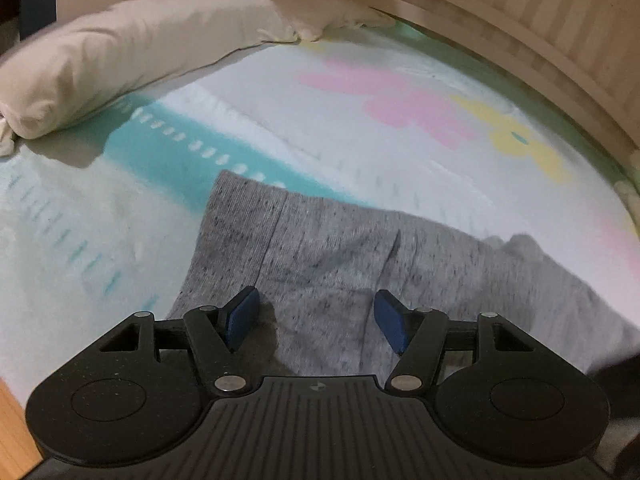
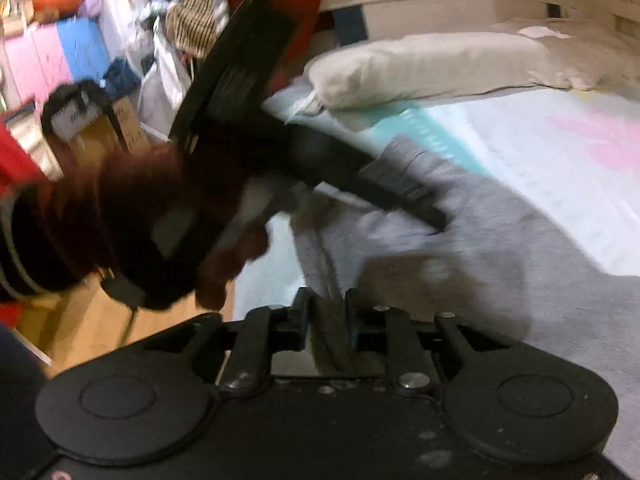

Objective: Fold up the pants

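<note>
Nearest, the right claw [image 2: 326,316] pinches a fold of the grey pants [image 1: 340,264] lying on the bed [image 1: 360,140]; the left claw [image 1: 316,316] hovers released above them and should grip an edge before both lift evenly

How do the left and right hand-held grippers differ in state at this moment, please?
The left hand-held gripper is open, its blue pads spread apart above the grey pants; the right hand-held gripper is shut on a fold of the pants. Left view is fairly sharp; right is blurred. Both are over the bed.
</note>
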A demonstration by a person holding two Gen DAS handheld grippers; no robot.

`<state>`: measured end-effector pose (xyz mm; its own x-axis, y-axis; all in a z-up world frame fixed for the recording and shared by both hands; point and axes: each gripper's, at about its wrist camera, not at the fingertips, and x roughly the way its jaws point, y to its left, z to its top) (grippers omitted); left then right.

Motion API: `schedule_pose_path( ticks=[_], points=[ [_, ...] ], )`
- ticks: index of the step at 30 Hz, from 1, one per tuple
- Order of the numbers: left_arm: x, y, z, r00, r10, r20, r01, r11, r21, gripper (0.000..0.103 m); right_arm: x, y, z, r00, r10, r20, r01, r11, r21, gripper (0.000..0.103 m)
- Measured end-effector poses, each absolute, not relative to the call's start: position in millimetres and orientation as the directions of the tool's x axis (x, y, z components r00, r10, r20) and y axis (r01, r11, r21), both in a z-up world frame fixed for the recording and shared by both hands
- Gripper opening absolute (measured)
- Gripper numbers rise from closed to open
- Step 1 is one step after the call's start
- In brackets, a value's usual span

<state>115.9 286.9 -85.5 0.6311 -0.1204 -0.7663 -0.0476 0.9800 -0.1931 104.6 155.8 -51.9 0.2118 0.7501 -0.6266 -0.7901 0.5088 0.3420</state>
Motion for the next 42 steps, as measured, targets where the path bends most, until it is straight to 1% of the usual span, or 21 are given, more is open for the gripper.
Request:
schedule_pose_path(
  ticks=[2, 6, 8, 9, 10, 12, 14, 17, 18, 19, 20, 21, 22, 27, 30, 31, 32, 34, 39, 40, 42],
  points=[
    [110, 286, -86, 0.638, -0.108, -0.763, -0.055, 0.981, -0.184, 0.062, 122, 129, -43, 0.259, 0.758, -0.599, -0.754, 0.546, 0.365, 0.032],
    [110, 288, -87, 0.648, -0.106, -0.754, -0.082, 0.975, -0.208, 0.062, 173, 76, -34, 0.403, 0.697, -0.594, -0.629, 0.682, 0.374, 0.037],
    [108, 290, -86, 0.647, -0.111, -0.754, -0.089, 0.971, -0.220, 0.062, 203, 57, -45, 0.438, 0.655, -0.616, -0.570, 0.732, 0.372, 0.050],
    [108, 292, -86, 0.647, -0.116, -0.754, -0.091, 0.969, -0.228, 0.062, 217, 48, -53, 0.440, 0.636, -0.634, -0.539, 0.752, 0.380, 0.053],
    [107, 292, -85, 0.647, -0.120, -0.753, -0.093, 0.968, -0.234, 0.062, 230, 43, -60, 0.432, 0.621, -0.654, -0.516, 0.765, 0.385, 0.058],
    [106, 294, -85, 0.649, -0.126, -0.751, -0.095, 0.965, -0.245, 0.062, 248, 36, -77, 0.424, 0.585, -0.692, -0.483, 0.792, 0.373, 0.061],
    [106, 294, -86, 0.649, -0.124, -0.751, -0.097, 0.965, -0.244, 0.062, 260, 32, -92, 0.396, 0.580, -0.712, -0.470, 0.794, 0.385, 0.067],
    [106, 290, -87, 0.648, -0.110, -0.754, -0.092, 0.971, -0.221, 0.062, 264, 32, -104, 0.341, 0.612, -0.714, -0.475, 0.767, 0.431, 0.068],
    [106, 288, -87, 0.648, -0.106, -0.754, -0.089, 0.973, -0.214, 0.062, 263, 33, -104, 0.329, 0.620, -0.712, -0.486, 0.758, 0.436, 0.066],
    [106, 288, -87, 0.647, -0.104, -0.755, -0.087, 0.974, -0.208, 0.062, 258, 34, -103, 0.320, 0.627, -0.711, -0.505, 0.747, 0.432, 0.042],
    [105, 288, -87, 0.648, -0.103, -0.755, -0.087, 0.974, -0.207, 0.062, 253, 37, -102, 0.320, 0.620, -0.716, -0.523, 0.746, 0.413, 0.003],
    [105, 288, -87, 0.648, -0.104, -0.755, -0.088, 0.974, -0.209, 0.062, 249, 42, -102, 0.330, 0.599, -0.730, -0.536, 0.755, 0.377, 0.006],
    [105, 289, -87, 0.648, -0.105, -0.754, -0.090, 0.973, -0.213, 0.062, 238, 46, -98, 0.340, 0.595, -0.729, -0.570, 0.746, 0.343, 0.004],
    [105, 290, -87, 0.651, -0.104, -0.752, -0.098, 0.971, -0.219, 0.063, 186, 67, -87, 0.346, 0.581, -0.737, -0.701, 0.682, 0.208, 0.006],
    [106, 288, -87, 0.649, -0.098, -0.755, -0.097, 0.973, -0.209, 0.063, 186, 71, -95, 0.365, 0.559, -0.745, -0.687, 0.701, 0.190, 0.013],
    [106, 288, -87, 0.648, -0.098, -0.755, -0.096, 0.973, -0.209, 0.063, 193, 68, -97, 0.371, 0.556, -0.743, -0.662, 0.720, 0.208, 0.019],
    [106, 289, -87, 0.647, -0.100, -0.756, -0.097, 0.973, -0.211, 0.063, 200, 66, -99, 0.372, 0.561, -0.740, -0.638, 0.733, 0.236, 0.029],
    [106, 290, -87, 0.648, -0.103, -0.755, -0.097, 0.971, -0.217, 0.063, 213, 62, -102, 0.369, 0.579, -0.727, -0.591, 0.750, 0.297, 0.039],
    [105, 290, -87, 0.652, -0.101, -0.751, -0.092, 0.973, -0.211, 0.063, 228, 57, -106, 0.333, 0.623, -0.707, -0.555, 0.736, 0.387, 0.039],
    [105, 289, -88, 0.653, -0.100, -0.751, -0.093, 0.973, -0.211, 0.063, 230, 55, -106, 0.329, 0.629, -0.704, -0.543, 0.736, 0.404, 0.037],
    [105, 289, -87, 0.654, -0.099, -0.750, -0.097, 0.972, -0.212, 0.063, 233, 52, -106, 0.329, 0.637, -0.697, -0.519, 0.738, 0.431, 0.014]
  ],
)
